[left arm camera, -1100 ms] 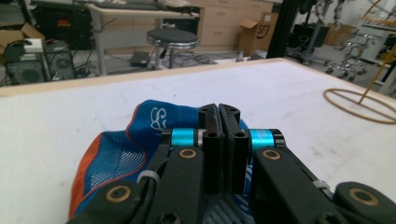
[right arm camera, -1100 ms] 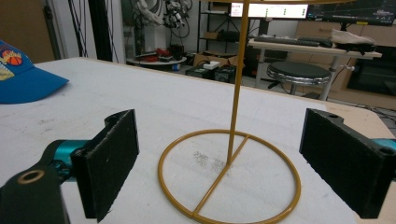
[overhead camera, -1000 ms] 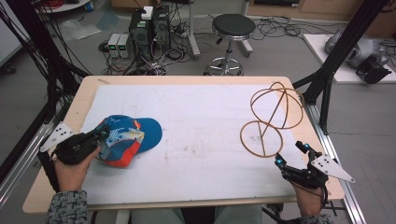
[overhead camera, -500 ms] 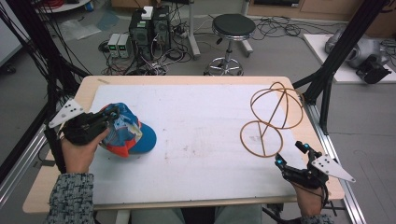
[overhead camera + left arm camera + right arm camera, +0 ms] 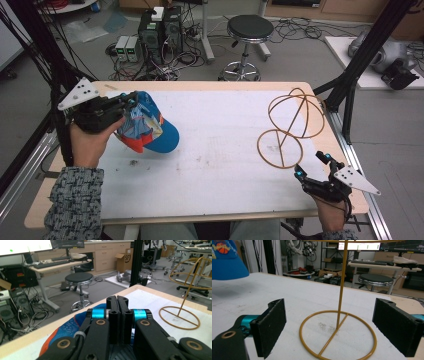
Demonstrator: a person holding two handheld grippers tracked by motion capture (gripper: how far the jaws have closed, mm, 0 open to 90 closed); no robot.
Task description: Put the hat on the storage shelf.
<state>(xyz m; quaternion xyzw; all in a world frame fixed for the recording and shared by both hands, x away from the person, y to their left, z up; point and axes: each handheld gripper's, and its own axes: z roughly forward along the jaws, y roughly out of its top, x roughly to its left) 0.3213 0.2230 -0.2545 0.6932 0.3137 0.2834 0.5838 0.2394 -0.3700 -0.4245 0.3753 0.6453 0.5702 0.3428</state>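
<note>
A blue and orange cap (image 5: 152, 129) hangs tilted above the left part of the white table mat (image 5: 220, 145), its shadow on the mat below it. My left gripper (image 5: 129, 100) is shut on the cap's back edge; in the left gripper view the jaws (image 5: 117, 300) stand pressed together with the cap (image 5: 66, 327) beneath them. A gold wire hat stand (image 5: 290, 125) stands upright at the right. My right gripper (image 5: 312, 165) rests open at the front right, its pads either side of the stand's ring base (image 5: 337, 335) without touching it. The cap's brim (image 5: 227, 263) shows at that view's top left.
A black stool (image 5: 250, 30) and boxes of electronics (image 5: 160, 25) with cables stand on the floor beyond the table's far edge. Black frame posts (image 5: 350, 95) rise beside the table's right and left sides. The wooden table rim (image 5: 200, 86) runs around the mat.
My left hand has lifted the cap off the mat and carried it up and toward the far left. The right gripper and the stand have not moved.
</note>
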